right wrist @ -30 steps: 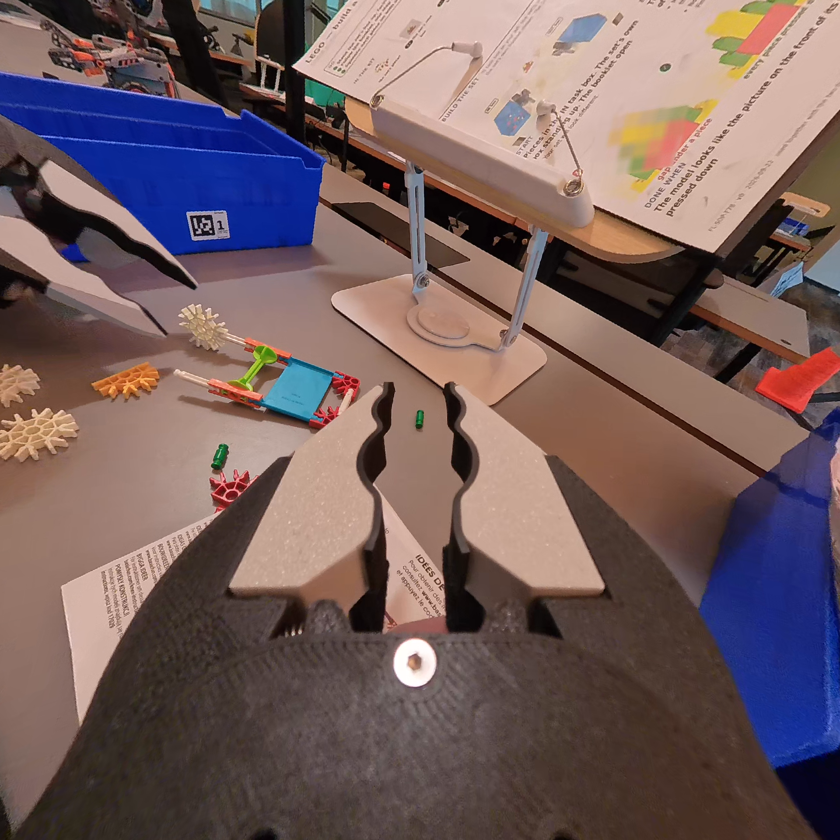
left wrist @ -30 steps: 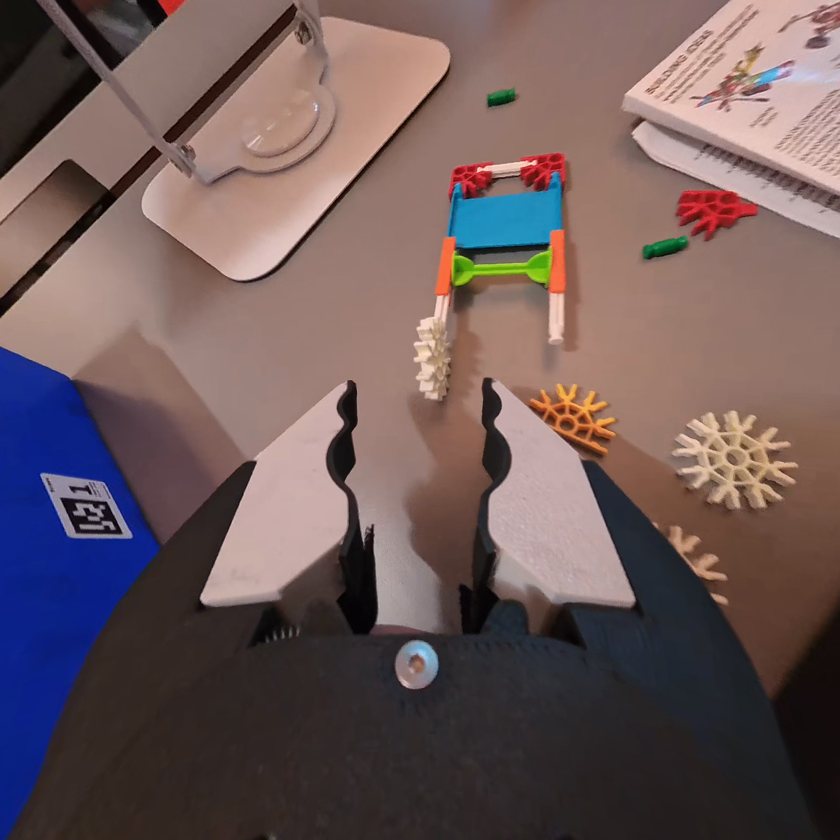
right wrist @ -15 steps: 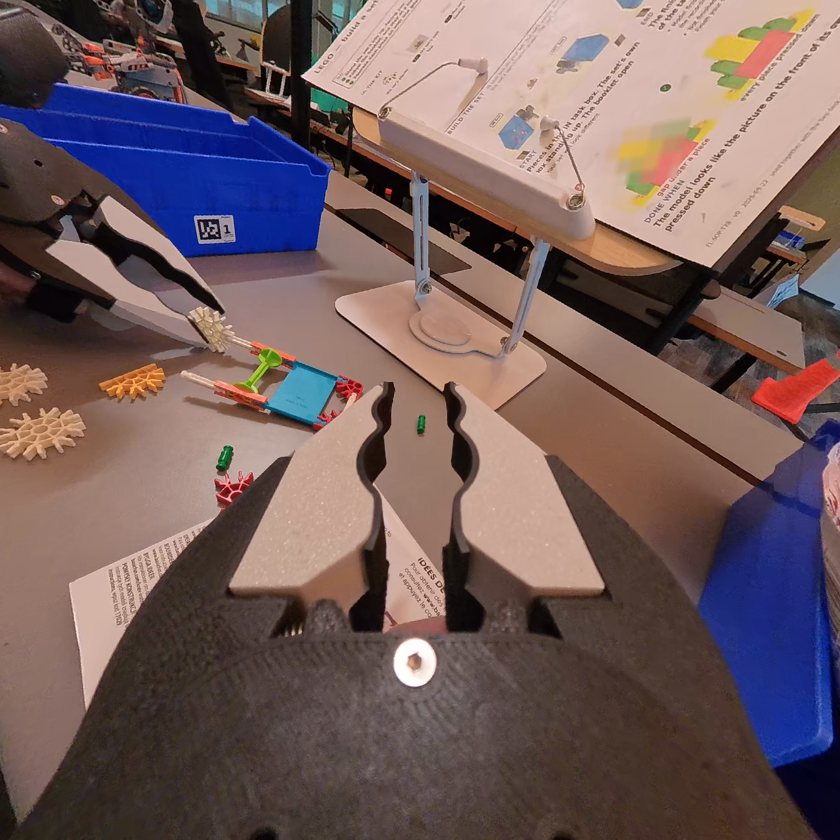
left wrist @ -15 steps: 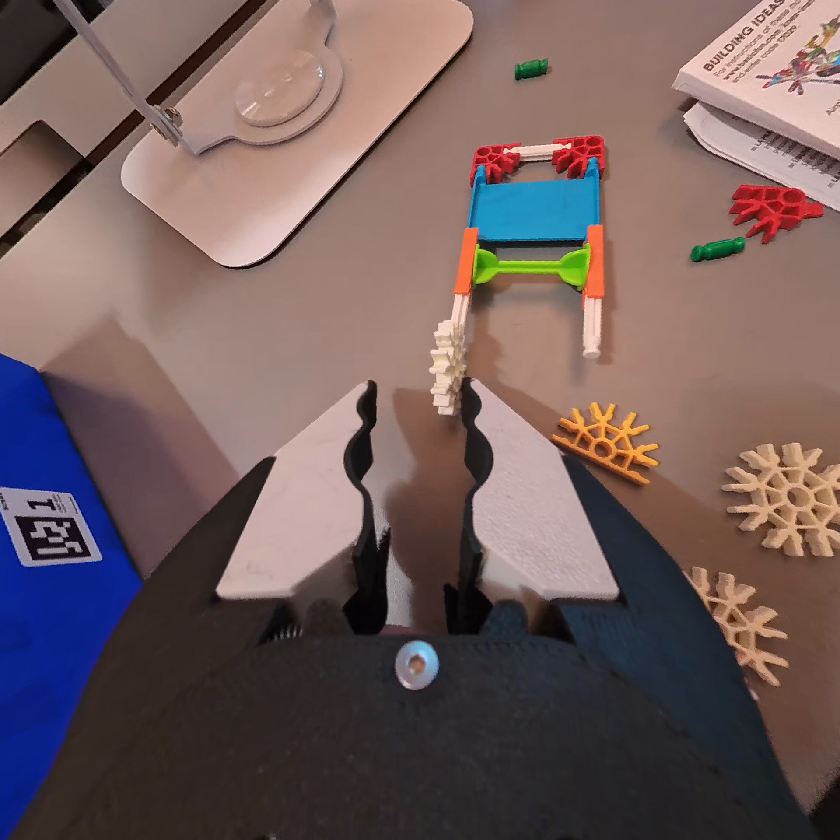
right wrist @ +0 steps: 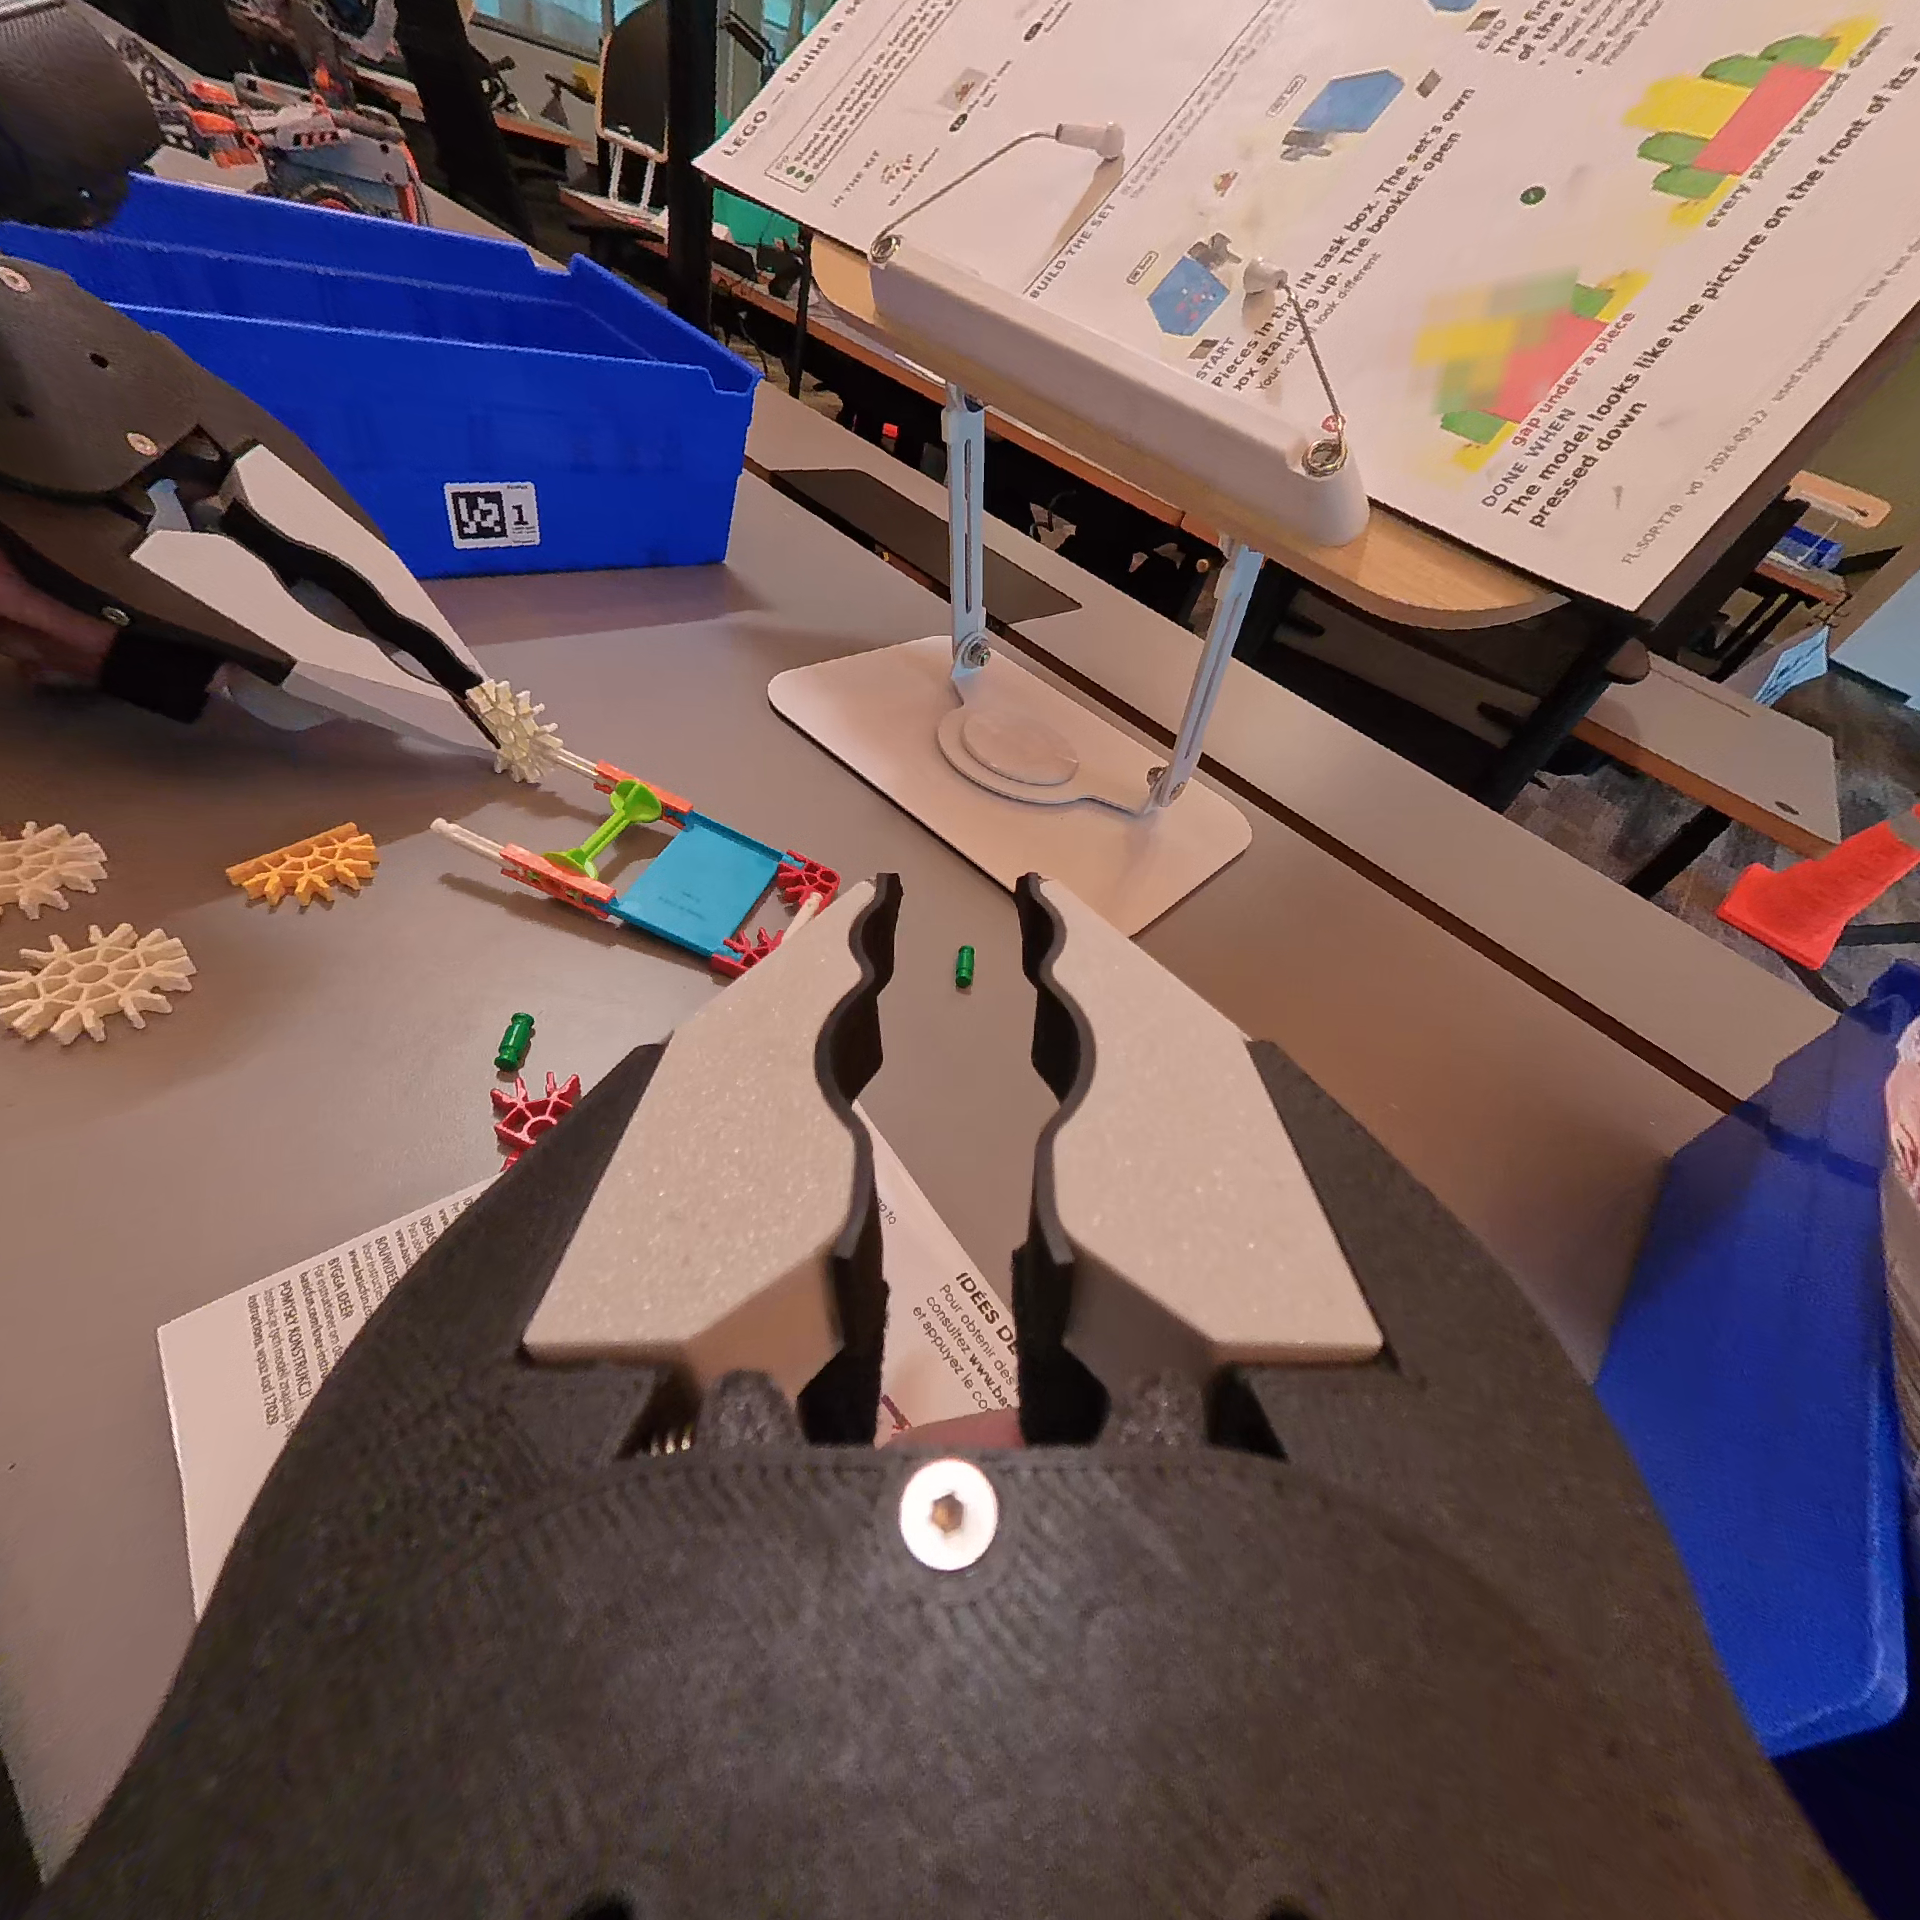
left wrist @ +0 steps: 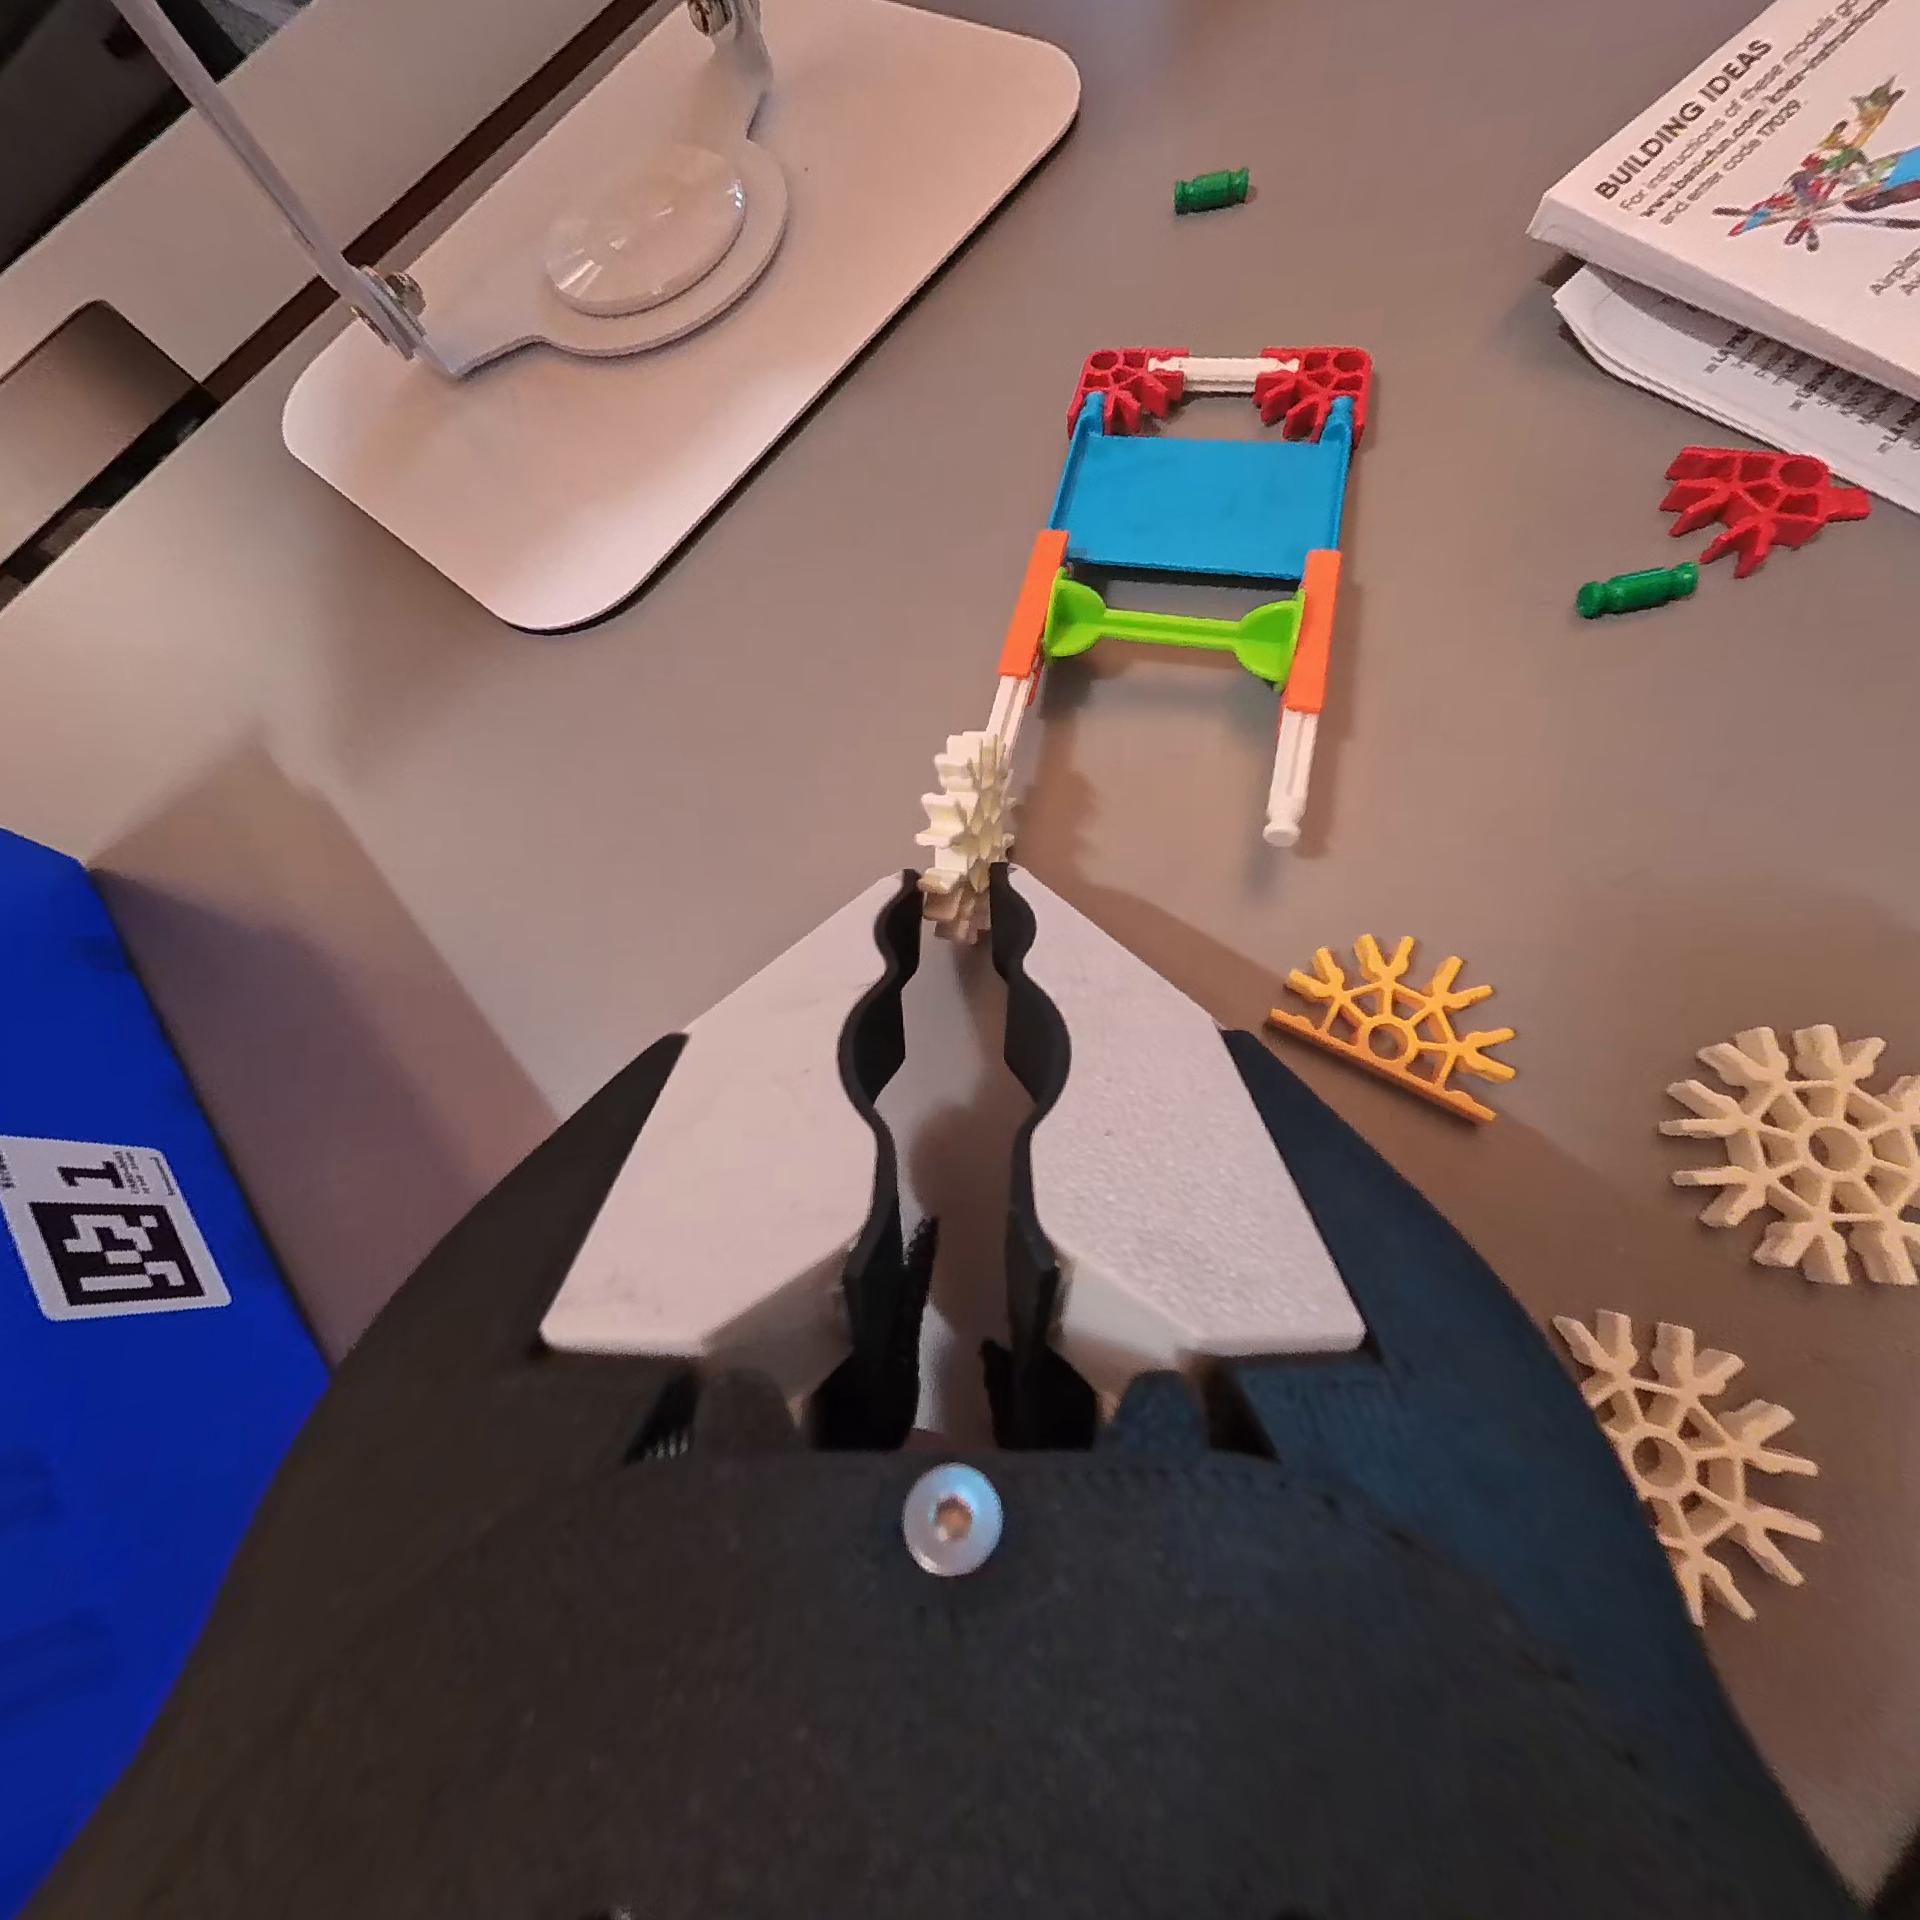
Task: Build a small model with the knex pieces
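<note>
The grey counter is carrying a blue bin bearing a square coded tag, a white stand propping up a printed instruction sheet, and a printed booklet. A flat toy frame of red, blue, orange and green parts is lying mid-counter. The left gripper is pinching the white snowflake connector on the frame's rod end, jaws narrowed onto it. The right gripper is hovering over the booklet, slightly parted and holding nothing, a green rod showing beyond.
</note>
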